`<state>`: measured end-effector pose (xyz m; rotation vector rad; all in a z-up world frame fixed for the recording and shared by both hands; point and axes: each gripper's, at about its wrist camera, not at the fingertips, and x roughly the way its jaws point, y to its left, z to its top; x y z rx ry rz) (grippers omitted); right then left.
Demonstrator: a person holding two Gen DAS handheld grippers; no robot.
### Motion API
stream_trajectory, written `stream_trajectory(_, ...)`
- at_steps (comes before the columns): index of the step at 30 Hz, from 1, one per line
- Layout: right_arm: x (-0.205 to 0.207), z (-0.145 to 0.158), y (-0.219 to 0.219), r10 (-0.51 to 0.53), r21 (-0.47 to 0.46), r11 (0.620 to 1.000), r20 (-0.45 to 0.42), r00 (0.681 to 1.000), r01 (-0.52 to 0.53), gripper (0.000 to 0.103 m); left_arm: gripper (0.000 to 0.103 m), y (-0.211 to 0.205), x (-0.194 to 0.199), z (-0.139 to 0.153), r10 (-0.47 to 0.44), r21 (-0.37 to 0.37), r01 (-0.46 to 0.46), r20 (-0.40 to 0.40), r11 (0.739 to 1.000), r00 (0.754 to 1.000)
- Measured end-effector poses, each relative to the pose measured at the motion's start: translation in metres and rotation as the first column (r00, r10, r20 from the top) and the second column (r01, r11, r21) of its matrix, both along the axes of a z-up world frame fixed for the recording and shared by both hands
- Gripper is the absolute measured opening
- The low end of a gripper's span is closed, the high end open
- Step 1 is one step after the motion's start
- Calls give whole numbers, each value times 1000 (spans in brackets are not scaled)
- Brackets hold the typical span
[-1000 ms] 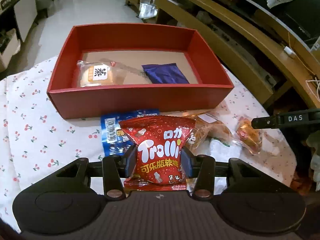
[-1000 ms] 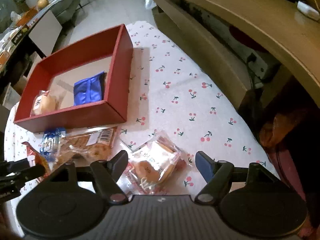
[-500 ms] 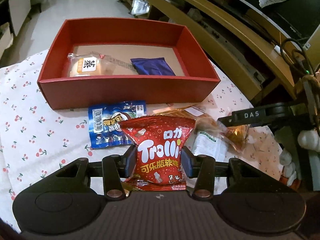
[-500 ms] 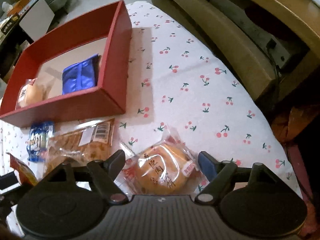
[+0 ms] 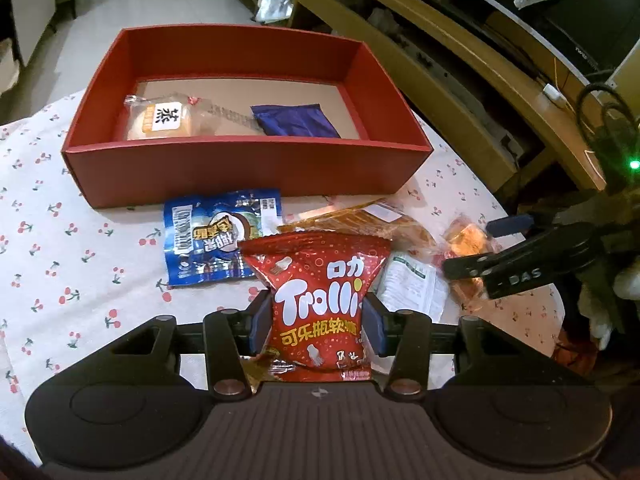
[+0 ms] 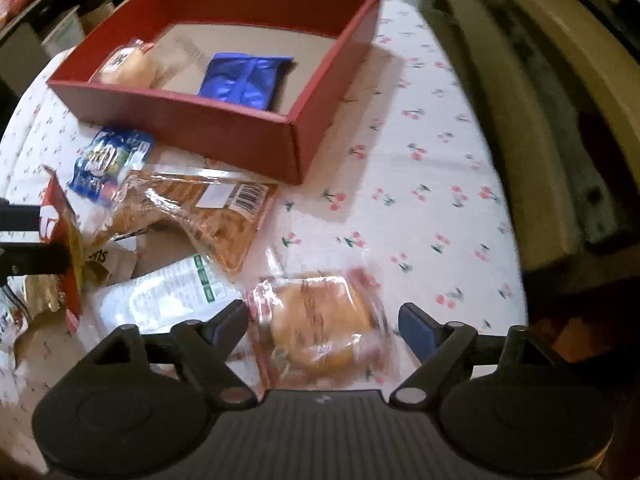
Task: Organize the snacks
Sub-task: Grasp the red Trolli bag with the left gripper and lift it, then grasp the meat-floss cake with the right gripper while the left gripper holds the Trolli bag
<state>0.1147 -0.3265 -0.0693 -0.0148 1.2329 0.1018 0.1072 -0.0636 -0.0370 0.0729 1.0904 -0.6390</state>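
Note:
My left gripper (image 5: 316, 320) is shut on a red Trolli gummy bag (image 5: 318, 300) and holds it above the cherry-print tablecloth. The red box (image 5: 248, 168) stands beyond it and holds a wrapped bun (image 5: 164, 120) and a blue packet (image 5: 296, 120). My right gripper (image 6: 324, 324) is open, its fingers either side of a wrapped round pastry (image 6: 320, 320) on the cloth. That gripper also shows in the left wrist view (image 5: 492, 244), at the pastry (image 5: 466, 240). The box shows in the right wrist view (image 6: 240, 128) too.
A blue snack bag (image 5: 220, 240), a clear pack of brown biscuits (image 6: 208, 216) and a white packet (image 6: 168, 296) lie on the cloth (image 6: 420, 200) in front of the box. A wooden bench (image 5: 440, 80) runs along the right side.
My left gripper has pulled back and risen with the Trolli bag. My right gripper has moved forward, so the pastry now lies between its open fingers.

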Motion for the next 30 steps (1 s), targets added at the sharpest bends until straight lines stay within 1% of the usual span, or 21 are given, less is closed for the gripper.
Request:
stream_trajectory(2, 5, -10, 1, -4, -32, 999, -1, 1000, 4, 89, 56, -3, 2, -2, -1, 5, 1, -2, 1000, 1000)
stream_trajectory(3, 4, -10, 0, 0, -38, 999, 10, 1000, 0, 88, 56, -4, 2, -2, -2, 6, 2, -3, 1000, 1000)
stream_trajectory(4, 2, -9, 0, -2, -39, 999, 14, 1000, 3, 83, 56, -5, 2, -3, -2, 9, 2, -3, 1000, 1000)
stream_trajectory(7, -10, -10, 0, -44, -58, 997, 24, 999, 46, 79, 56, -6, 1, -4, 2, 14, -2, -2, 1000, 1000)
stream_trajectory(8, -16, -10, -1, -59, -55, 997, 26, 998, 60, 75, 56, -6, 1, -4, 5, 17, -5, -1, 1000, 1000)
stream_trajectory(10, -26, -8, -3, -102, -43, 994, 32, 994, 103, 73, 56, -7, -3, -3, 4, 24, -4, 4, 1000, 1000)
stream_trajectory(11, -29, -7, -3, -117, -47, 992, 35, 992, 119, 69, 56, -6, -5, -2, 8, 24, -8, 7, 1000, 1000)
stream_trajectory(13, -37, -3, 0, -142, -52, 988, 43, 989, 144, 66, 56, -5, -10, -1, 16, 24, -17, 17, 1000, 1000)
stream_trajectory(17, -53, 11, 10, -158, -11, 987, 84, 984, 159, 65, 55, 6, -20, 4, 37, 13, -38, 18, 999, 999)
stream_trajectory(22, -70, 31, 29, -163, 36, 987, 152, 975, 160, 65, 55, 21, -29, 10, 90, -12, -90, 8, 996, 996)
stream_trajectory(24, -70, 39, 38, -159, 51, 987, 185, 970, 152, 65, 54, 23, -31, 13, 104, -20, -103, 14, 994, 995)
stream_trajectory(27, -65, 48, 44, -165, 85, 985, 203, 965, 151, 65, 55, 22, -30, 14, 115, -23, -114, 28, 993, 993)
stream_trajectory(30, -60, 51, 47, -169, 105, 983, 207, 964, 150, 65, 56, 16, -25, 4, 132, -13, -131, 30, 991, 991)
